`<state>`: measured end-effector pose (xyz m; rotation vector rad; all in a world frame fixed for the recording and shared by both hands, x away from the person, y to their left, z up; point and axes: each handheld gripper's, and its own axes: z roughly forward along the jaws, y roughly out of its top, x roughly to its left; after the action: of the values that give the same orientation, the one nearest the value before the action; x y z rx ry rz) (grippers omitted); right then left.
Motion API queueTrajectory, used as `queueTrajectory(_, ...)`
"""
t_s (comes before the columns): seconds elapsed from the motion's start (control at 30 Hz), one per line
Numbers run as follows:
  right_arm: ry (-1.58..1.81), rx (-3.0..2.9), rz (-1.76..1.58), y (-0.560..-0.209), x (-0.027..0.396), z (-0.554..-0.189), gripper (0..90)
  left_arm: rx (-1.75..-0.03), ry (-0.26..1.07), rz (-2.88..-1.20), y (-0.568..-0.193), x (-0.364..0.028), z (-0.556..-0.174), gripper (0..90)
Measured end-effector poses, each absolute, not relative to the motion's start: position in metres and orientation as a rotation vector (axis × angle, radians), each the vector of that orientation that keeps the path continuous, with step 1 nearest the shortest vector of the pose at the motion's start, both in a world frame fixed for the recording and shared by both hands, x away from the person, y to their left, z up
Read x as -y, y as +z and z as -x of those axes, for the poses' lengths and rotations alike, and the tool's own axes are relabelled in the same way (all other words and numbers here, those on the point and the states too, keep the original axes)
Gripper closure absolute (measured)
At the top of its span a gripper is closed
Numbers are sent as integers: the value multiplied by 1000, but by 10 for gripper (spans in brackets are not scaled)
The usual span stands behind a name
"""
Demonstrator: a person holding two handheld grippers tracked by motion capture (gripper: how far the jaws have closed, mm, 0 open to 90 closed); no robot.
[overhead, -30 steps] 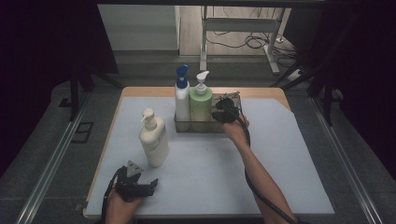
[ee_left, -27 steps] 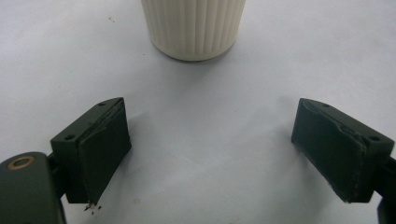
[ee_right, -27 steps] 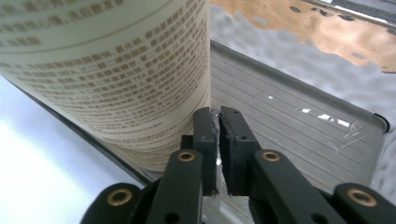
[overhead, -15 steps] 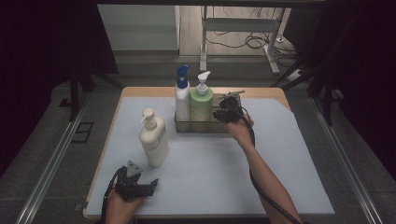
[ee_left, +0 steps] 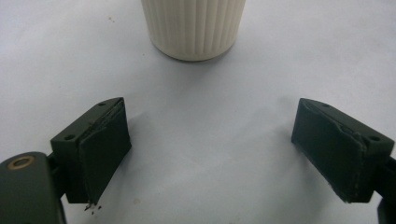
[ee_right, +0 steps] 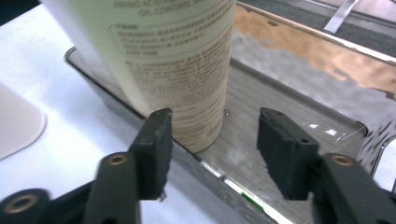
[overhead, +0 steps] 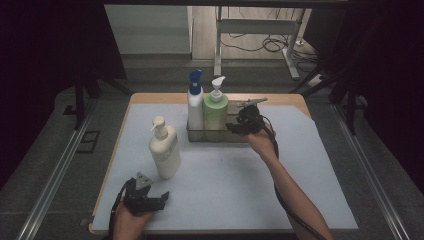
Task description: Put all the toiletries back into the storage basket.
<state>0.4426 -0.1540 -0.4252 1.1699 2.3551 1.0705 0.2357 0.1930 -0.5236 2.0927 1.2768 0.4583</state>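
Observation:
A clear tray (overhead: 235,136) at the back of the mat holds a white bottle with a blue cap (overhead: 195,102) and a green pump bottle (overhead: 215,111). My right gripper (overhead: 239,124) hovers over the tray's free right part, just right of the green bottle (ee_right: 177,60). Its jaws have just been opening and stand open, with nothing between them but the tray floor (ee_right: 280,102). A cream pump bottle (overhead: 164,147) stands on the mat at the left. My left gripper (overhead: 152,199) rests low near the front edge, open (ee_left: 210,116), facing that bottle's ribbed base (ee_left: 194,25).
The white mat (overhead: 225,190) covers a wooden table (overhead: 150,98). Metal rails (overhead: 55,170) run along both sides of the table. Beyond the back edge are a table frame and cables on the floor (overhead: 260,42).
My right hand has lifted slightly beside the green bottle in the tray. The left hand and the bottles are where they were.

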Motion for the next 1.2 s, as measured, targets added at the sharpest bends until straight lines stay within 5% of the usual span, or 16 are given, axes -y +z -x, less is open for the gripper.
queueTrajectory(0.37, 1093, -2373, -1121, -419, 170, -425, 258, -1277, 458, -2092, -524, -193, -236, 109)
queueTrajectory(1.2, 1101, -2423, -990, -418, 201, -369, 142, -1277, 458, -2092, -524, -193, -236, 108)
